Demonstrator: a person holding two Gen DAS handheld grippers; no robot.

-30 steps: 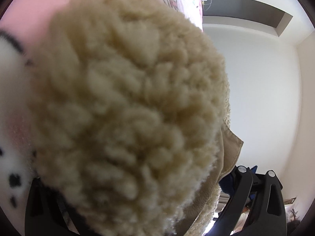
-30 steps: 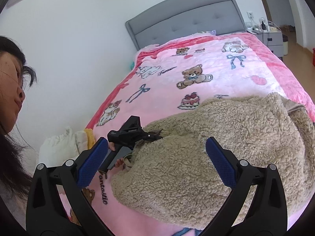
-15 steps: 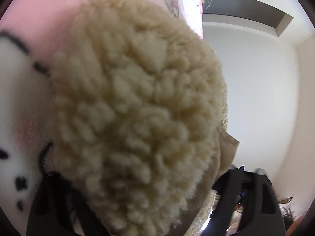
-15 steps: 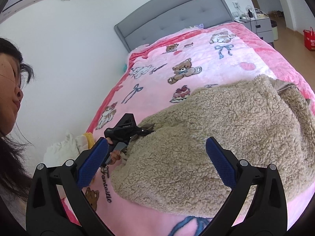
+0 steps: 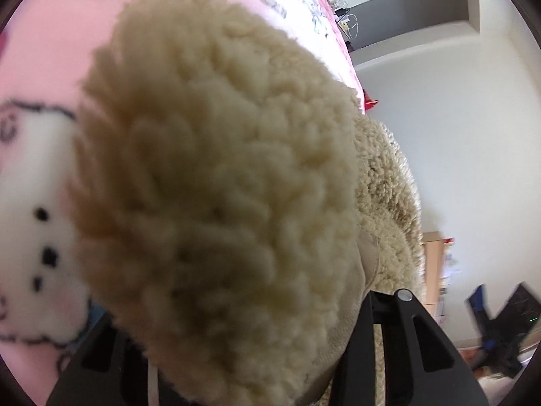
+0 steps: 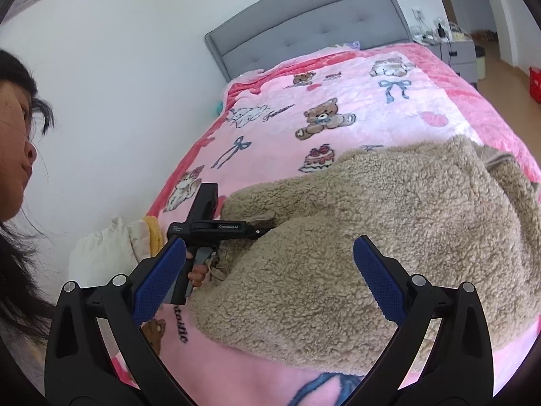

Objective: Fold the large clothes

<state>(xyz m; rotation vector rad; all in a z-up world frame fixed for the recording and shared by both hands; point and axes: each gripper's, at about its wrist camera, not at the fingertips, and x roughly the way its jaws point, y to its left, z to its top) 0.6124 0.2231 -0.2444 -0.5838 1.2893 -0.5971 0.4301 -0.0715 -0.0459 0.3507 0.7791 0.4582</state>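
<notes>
Coat (image 6: 389, 237) lies across the bed's (image 6: 338, 101) near-right part. Step, I judge: pinch its left hem, lift w/o losing fleece, carry over toward the right edge. Left claw (image 6: 262, 228) is closing, fleece between its jaws. Right claw (image 6: 270, 279) gapes wide, empty, above the coat.

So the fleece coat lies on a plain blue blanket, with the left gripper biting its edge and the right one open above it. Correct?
Not quite. The blanket is pink with bears and bows, as the right wrist view shows. The fleece coat lies on it, the left gripper closing on its edge, the right gripper open above.
</notes>
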